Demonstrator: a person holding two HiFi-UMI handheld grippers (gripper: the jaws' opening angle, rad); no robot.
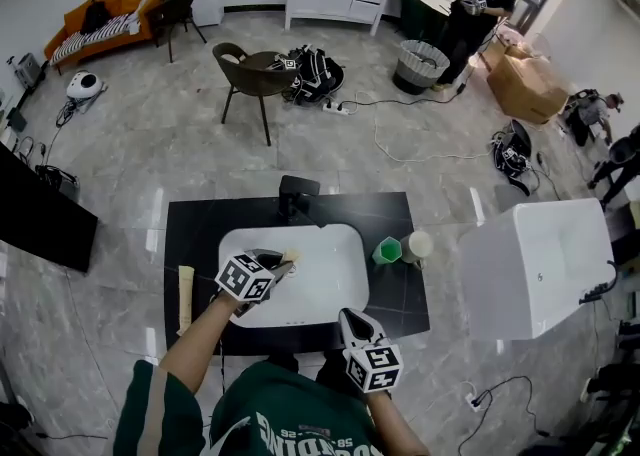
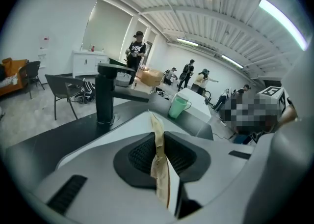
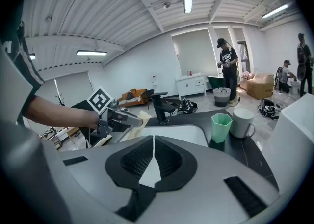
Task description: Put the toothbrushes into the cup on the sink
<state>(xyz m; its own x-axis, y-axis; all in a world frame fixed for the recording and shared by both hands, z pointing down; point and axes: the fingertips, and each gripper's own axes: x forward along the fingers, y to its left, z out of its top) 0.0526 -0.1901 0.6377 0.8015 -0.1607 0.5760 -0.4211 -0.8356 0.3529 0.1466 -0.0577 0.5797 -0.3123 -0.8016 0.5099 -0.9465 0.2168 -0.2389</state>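
A person at a black counter (image 1: pixel 200 234) holds a gripper in each hand over a white sink (image 1: pixel 345 236). The left gripper (image 1: pixel 280 268), above the near left part of the basin, has its jaws narrowed onto a toothbrush (image 2: pixel 158 144) in a pale beige wrapper, with the ribbed pads pressing on both flat sides. The toothbrush's long axis runs in line with the jaws. Its free end sticks out past the fingertips, away from the hand, toward the far right, where the black faucet (image 1: pixel 296 194) and a green cup (image 1: pixel 387 250) stand. Seen from the head view, that free end hangs over the basin, above the sink and well apart from the cup. The green cup stands on the counter just right of the basin, with a white mug (image 1: pixel 417 245) just beside it on its right. A second beige toothbrush (image 1: pixel 185 296) lies flat at the counter's left edge, its long axis running near to far. The right gripper (image 1: pixel 352 321) hovers at the basin's near right corner with its jaws brought together and nothing between them.
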